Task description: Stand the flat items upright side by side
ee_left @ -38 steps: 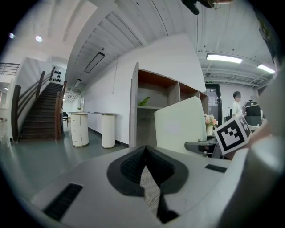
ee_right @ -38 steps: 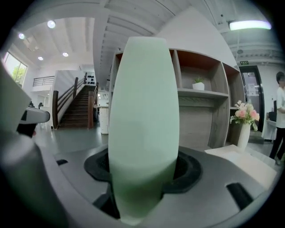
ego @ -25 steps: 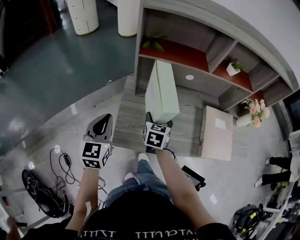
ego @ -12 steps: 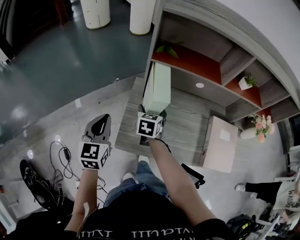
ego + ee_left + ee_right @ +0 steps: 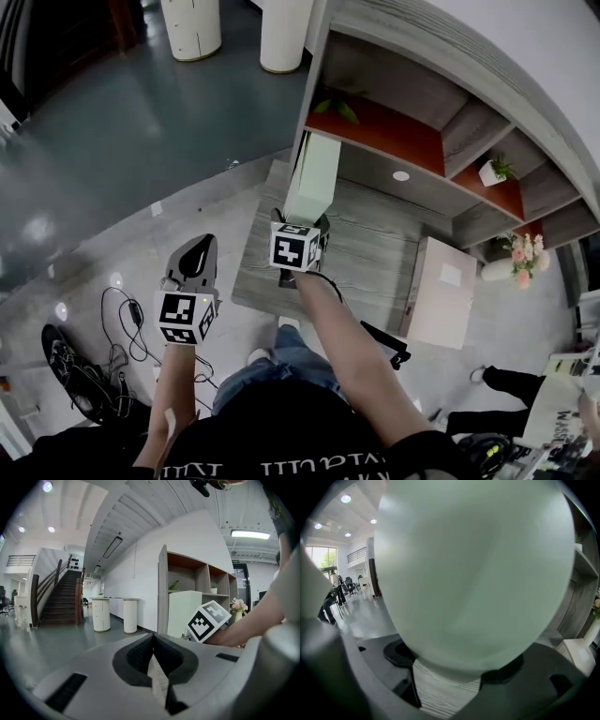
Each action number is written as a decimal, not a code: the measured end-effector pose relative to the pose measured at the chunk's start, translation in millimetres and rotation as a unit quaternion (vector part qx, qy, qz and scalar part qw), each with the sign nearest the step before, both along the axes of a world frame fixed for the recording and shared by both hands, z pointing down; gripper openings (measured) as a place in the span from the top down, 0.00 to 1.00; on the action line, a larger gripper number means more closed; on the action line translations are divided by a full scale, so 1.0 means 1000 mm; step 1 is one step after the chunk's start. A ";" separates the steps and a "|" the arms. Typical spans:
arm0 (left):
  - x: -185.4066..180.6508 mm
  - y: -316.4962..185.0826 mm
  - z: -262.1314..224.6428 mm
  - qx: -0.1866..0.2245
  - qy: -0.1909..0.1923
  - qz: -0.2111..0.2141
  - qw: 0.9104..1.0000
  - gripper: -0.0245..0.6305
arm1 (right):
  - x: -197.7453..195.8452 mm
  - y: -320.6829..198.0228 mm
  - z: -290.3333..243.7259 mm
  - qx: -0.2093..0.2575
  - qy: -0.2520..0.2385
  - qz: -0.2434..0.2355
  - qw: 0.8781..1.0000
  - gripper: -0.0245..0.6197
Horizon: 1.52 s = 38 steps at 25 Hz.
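Nearest, at lower left of the head view: left gripper (image 5: 192, 272), jaws pressed together, gripping nothing. Just beyond, at centre: right gripper (image 5: 300, 223), jaws opening with the bottom edge of a pale green flat cardboard box (image 5: 314, 178) between them. Standing upright there on the grey wood-grain ledge (image 5: 375, 253), near its left end. Farther right, lying flat on the same ledge: beige flat box (image 5: 441, 286). Farthest, at upper right: red-lined shelves (image 5: 375, 122).

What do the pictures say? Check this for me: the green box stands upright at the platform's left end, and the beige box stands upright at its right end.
One thing is wrong. The beige box lies flat on the platform, not upright, as the head view shows. The green box does stand upright at the left end.
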<state>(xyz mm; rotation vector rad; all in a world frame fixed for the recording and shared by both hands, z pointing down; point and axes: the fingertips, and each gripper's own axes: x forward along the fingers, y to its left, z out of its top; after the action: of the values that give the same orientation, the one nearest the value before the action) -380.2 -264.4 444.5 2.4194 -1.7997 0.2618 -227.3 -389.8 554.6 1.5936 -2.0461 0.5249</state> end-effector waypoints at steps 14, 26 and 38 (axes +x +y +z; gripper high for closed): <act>0.053 0.015 -0.001 0.008 0.007 0.099 0.995 0.94 | 0.041 0.063 -0.030 -0.018 -0.065 0.024 0.997 0.35; 0.104 0.034 -0.002 0.004 0.018 0.162 0.987 0.94 | 0.133 0.144 -0.103 -0.016 -0.173 -0.040 0.984 0.35; 0.225 0.025 -0.011 0.021 0.017 0.199 0.980 0.94 | 0.377 0.193 -0.127 0.066 -0.166 0.108 0.978 0.35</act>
<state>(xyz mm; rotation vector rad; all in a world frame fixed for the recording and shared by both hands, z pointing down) -154.7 -239.6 433.3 2.7777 -1.3046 0.2152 149.4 -197.1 427.8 1.9297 -2.1952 0.7965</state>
